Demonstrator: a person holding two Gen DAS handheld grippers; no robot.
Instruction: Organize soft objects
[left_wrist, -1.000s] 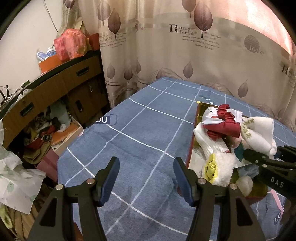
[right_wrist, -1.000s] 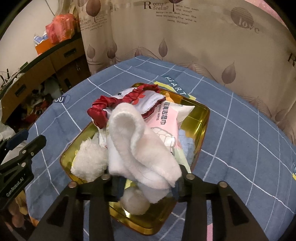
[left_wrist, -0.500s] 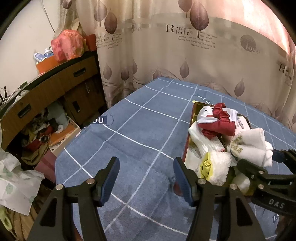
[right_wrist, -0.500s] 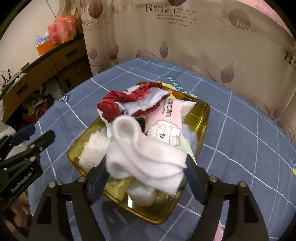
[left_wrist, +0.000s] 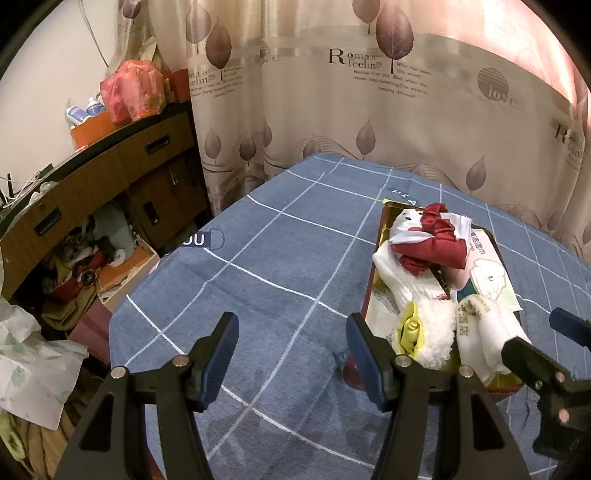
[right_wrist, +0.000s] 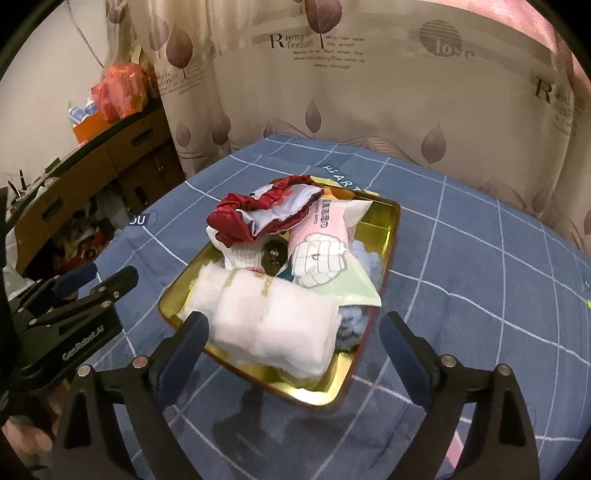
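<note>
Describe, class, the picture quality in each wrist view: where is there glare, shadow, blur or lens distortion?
Left wrist view: fisheye bending curves the curtain, black corners ring the image, and the cluttered cabinet sits in dim shadow. Right wrist view: the gold tray throws bright reflections, the white towel nearest the lens looks soft and slightly overexposed, and tool shadows fall on the blue tablecloth.

Dim warm indoor light, fisheye-warped edges, slight blur.
</note>
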